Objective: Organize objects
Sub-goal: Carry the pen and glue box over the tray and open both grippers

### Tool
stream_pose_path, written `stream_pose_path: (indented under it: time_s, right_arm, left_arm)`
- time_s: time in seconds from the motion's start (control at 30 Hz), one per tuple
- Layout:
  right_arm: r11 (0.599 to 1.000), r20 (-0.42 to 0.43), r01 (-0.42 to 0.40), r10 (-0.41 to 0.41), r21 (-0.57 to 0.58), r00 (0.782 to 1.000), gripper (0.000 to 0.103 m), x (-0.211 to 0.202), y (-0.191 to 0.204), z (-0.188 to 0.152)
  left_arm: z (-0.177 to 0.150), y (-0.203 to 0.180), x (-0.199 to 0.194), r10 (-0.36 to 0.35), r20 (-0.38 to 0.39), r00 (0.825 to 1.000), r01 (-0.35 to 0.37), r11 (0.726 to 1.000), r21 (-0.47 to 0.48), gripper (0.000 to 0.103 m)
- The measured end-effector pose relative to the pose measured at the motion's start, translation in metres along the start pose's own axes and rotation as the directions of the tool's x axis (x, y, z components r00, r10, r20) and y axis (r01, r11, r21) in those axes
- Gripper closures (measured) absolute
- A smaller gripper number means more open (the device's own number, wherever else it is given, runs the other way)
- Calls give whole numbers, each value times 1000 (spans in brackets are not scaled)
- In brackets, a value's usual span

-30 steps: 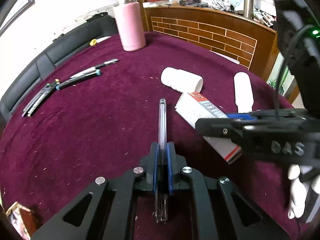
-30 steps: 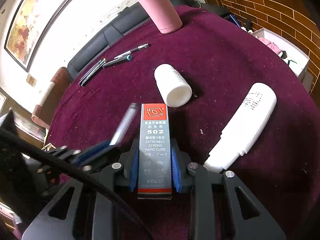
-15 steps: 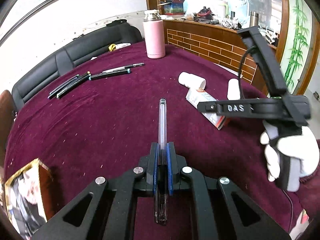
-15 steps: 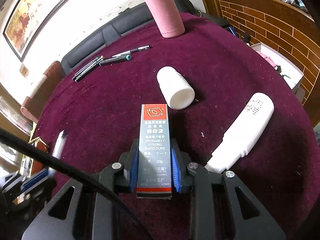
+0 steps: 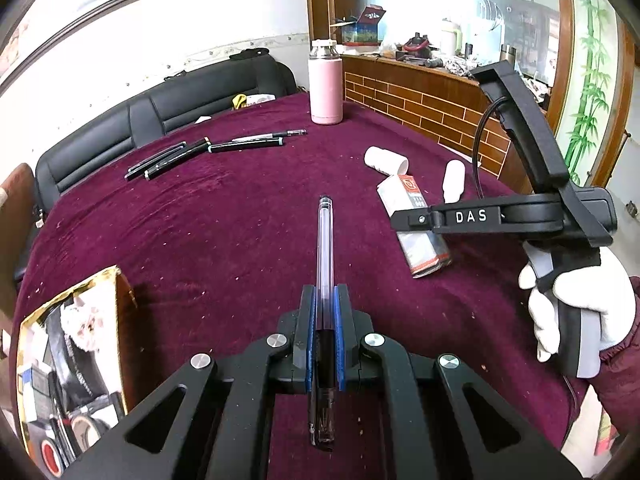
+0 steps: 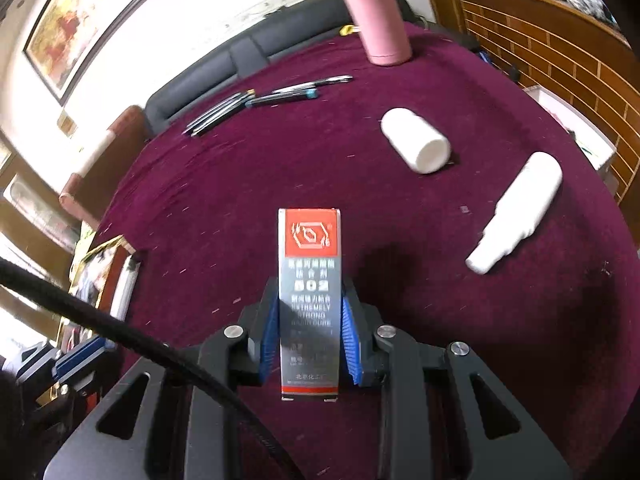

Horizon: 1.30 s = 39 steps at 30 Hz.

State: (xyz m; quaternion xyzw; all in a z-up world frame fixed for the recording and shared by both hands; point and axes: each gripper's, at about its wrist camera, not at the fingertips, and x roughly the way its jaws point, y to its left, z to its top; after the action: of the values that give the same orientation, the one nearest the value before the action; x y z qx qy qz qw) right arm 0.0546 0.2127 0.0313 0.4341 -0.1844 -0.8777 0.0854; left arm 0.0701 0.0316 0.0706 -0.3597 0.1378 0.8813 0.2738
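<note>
Clear pen [image 5: 325, 256] clamped lengthwise in the left claw [image 5: 325, 320], tip pointing forward, held up over the maroon counter [image 5: 224, 232]. Glue box [image 6: 310, 300] gripped by its long sides in the right claw [image 6: 310, 340], red end forward, also lifted off the cloth. Farther out lay a short white bottle [image 6: 416, 146] and a long white bottle [image 6: 520, 208], both on their sides and apart. Beyond those, a row of dark pens [image 5: 208, 150], and a pink flask [image 5: 326, 84] upright near the far edge. At the near left edge sat an open box [image 5: 68, 364] of odds and ends.
</note>
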Motion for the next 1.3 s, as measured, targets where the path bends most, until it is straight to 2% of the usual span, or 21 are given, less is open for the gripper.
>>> stream_pose_path:
  time_s: [0.37,0.6,0.97,1.3]
  right_arm:
    - [988,-24,-83,81,-134,996,78,-13,75,-22]
    - [967,-40,-151,146,-204,989,78,-24,122,-29]
    - [896,-105,-250,227,-368,968,77,-39,207,-52]
    - [820,-236,-334,249,-465,939,77,-16,265,-82]
  left_arm:
    - [-30,27,-37,37,35,999,-35,997,-70,97]
    - [-49,50,-67,97,73,993,-88,989,-119,97]
    - [-83,88,-111,189,106,976,-164,963,-212,97]
    - [-122,131,-135,277,73,958,-243,920,-307,96]
